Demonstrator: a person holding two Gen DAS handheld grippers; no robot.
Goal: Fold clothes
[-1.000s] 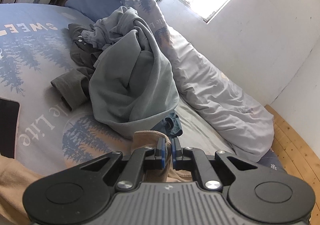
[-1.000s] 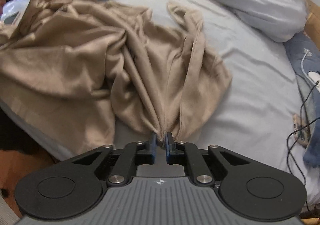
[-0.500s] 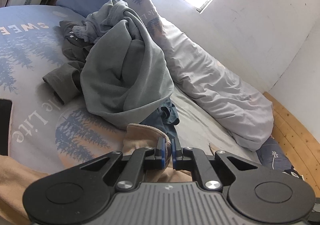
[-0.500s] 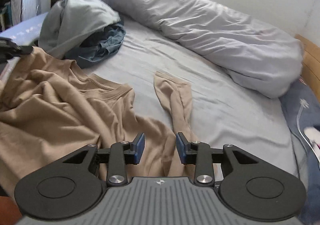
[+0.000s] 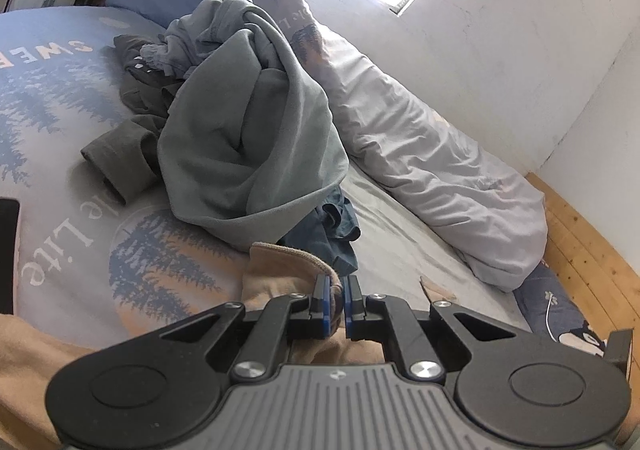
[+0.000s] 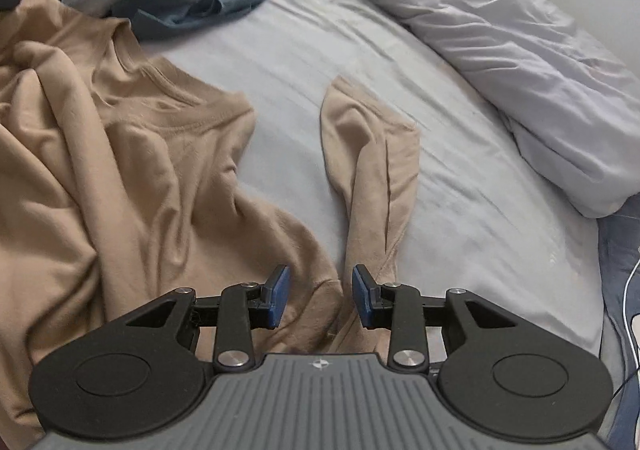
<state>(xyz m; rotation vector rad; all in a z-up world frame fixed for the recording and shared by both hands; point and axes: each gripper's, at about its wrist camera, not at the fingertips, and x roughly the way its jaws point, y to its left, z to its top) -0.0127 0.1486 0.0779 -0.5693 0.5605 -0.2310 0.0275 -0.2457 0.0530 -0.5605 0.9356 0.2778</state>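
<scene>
Meanwhile left gripper (image 5: 336, 300) pinches tan shirt (image 6: 132, 169); right gripper (image 6: 320, 300) open.

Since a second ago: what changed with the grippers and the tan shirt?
The right gripper let go of the tan shirt and moved toward its sleeve, jaws open over the fabric. The left gripper stays shut on a shirt edge; the clothes pile is unmoved.

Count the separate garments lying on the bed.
4, maybe more buried: tan shirt in front, spread out; grey-green top heaped behind; dark grey garment left of it; dark blue garment under its near edge.
</scene>
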